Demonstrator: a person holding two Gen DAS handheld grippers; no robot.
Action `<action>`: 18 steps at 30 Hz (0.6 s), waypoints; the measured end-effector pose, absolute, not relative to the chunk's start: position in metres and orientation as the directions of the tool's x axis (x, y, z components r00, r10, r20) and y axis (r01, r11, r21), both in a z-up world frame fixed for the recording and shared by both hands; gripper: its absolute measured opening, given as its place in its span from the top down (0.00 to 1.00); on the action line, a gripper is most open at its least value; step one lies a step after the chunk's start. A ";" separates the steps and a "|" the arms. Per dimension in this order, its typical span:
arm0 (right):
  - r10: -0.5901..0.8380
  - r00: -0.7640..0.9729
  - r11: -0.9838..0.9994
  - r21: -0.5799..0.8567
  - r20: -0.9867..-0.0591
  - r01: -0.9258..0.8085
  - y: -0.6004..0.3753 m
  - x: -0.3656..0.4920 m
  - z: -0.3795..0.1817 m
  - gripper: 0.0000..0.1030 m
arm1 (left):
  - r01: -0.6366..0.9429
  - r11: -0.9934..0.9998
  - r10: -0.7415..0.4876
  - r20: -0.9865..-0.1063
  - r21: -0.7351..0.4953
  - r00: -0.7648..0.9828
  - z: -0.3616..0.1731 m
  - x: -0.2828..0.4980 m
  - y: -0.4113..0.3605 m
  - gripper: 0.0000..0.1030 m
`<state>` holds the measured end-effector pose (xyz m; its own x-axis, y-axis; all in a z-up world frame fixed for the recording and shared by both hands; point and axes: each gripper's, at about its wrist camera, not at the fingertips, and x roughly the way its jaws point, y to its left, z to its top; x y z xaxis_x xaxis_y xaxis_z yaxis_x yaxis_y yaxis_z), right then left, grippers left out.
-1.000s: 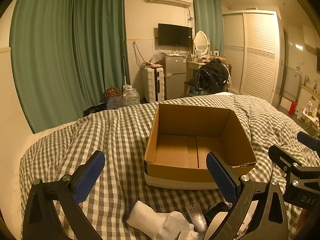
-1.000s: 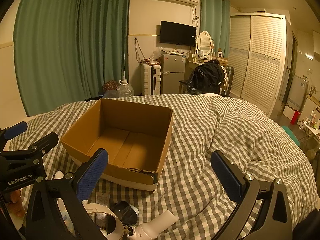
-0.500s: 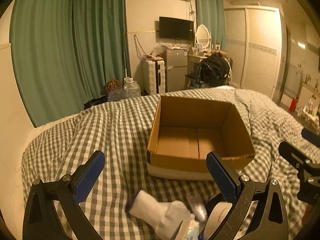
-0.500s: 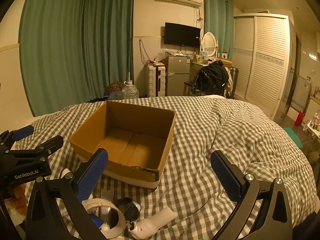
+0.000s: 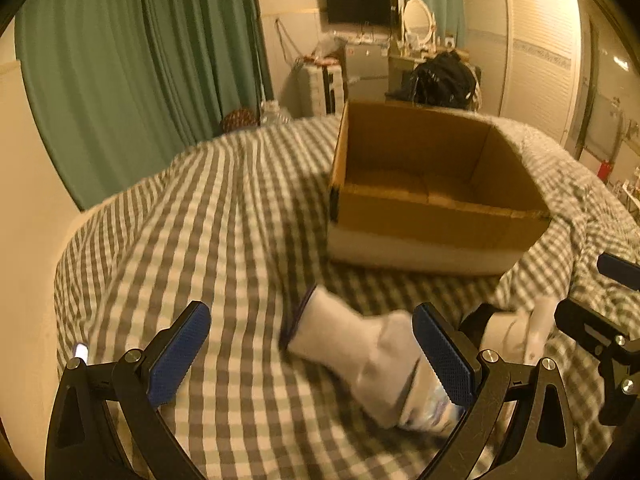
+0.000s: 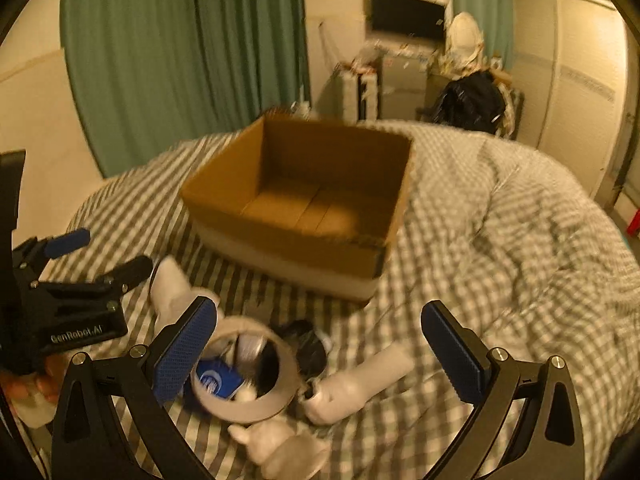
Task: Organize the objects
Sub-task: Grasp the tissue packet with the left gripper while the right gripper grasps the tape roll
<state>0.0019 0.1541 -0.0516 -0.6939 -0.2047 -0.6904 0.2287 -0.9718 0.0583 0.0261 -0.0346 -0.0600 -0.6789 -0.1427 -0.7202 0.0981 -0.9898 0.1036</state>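
An open, empty cardboard box [image 5: 432,216] sits on the checked bedspread; it also shows in the right wrist view [image 6: 304,216]. A white sock [image 5: 360,348] lies in front of it, between the fingers of my open left gripper [image 5: 312,356], close to the right finger. My right gripper [image 6: 320,352] is open above a pile: a roll of tape [image 6: 244,372], a blue-labelled item [image 6: 216,380], a dark object [image 6: 304,348] and a second white sock [image 6: 360,380]. The left gripper body [image 6: 72,304] shows at left in the right wrist view.
The checked duvet [image 5: 192,240] covers the whole bed and bulges at the right [image 6: 520,220]. Green curtains [image 5: 140,60], a TV, a small fridge and a wardrobe stand beyond the bed.
Both grippers have moved down and forward toward the pile. The white sock now lies between the left gripper's fingers, and the tape roll sits under the right gripper.
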 end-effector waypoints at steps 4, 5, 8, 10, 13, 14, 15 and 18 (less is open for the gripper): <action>-0.256 -0.648 -0.957 0.092 -0.717 0.276 0.143 0.000 -0.064 0.00 | 0.082 -0.994 -0.105 -0.754 0.068 -0.649 -0.074 0.031 -0.043 0.00; -0.271 -0.636 -0.952 0.105 -0.723 0.286 0.142 0.000 -0.066 0.00 | 0.080 -0.995 -0.101 -0.756 0.064 -0.646 -0.074 0.030 -0.045 0.00; -0.318 -0.592 -0.938 0.156 -0.740 0.309 0.139 -0.003 -0.075 0.00 | 0.080 -0.995 -0.099 -0.770 0.063 -0.631 -0.079 0.026 -0.046 0.00; -0.353 -0.558 -0.926 0.193 -0.751 0.326 0.135 -0.003 -0.082 0.00 | 0.082 -0.995 -0.102 -0.781 0.065 -0.616 -0.083 0.020 -0.045 0.00; -0.365 -0.504 -0.914 0.197 -0.783 0.356 0.127 -0.006 -0.097 0.00 | 0.080 -0.995 -0.092 -0.789 0.054 -0.608 -0.086 0.019 -0.046 0.00; -0.380 -0.479 -0.907 0.219 -0.791 0.359 0.127 -0.008 -0.104 0.01 | 0.077 -0.996 -0.088 -0.788 0.052 -0.609 -0.086 0.019 -0.046 0.00; -0.392 -0.449 -0.904 0.244 -0.803 0.352 0.127 -0.010 -0.112 0.02 | 0.074 -0.996 -0.087 -0.788 0.053 -0.610 -0.086 0.019 -0.045 0.00; -0.415 -0.395 -0.892 0.280 -0.820 0.356 0.126 -0.011 -0.123 0.20 | 0.065 -0.995 -0.095 -0.789 0.070 -0.606 -0.086 0.022 -0.042 0.02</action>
<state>-0.0106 0.1259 -0.1229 -0.3951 -0.4150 -0.8195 0.3557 -0.8916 0.2800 0.0217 -0.0418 -0.0861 -0.6065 -0.0949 -0.7894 0.0648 -0.9954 0.0698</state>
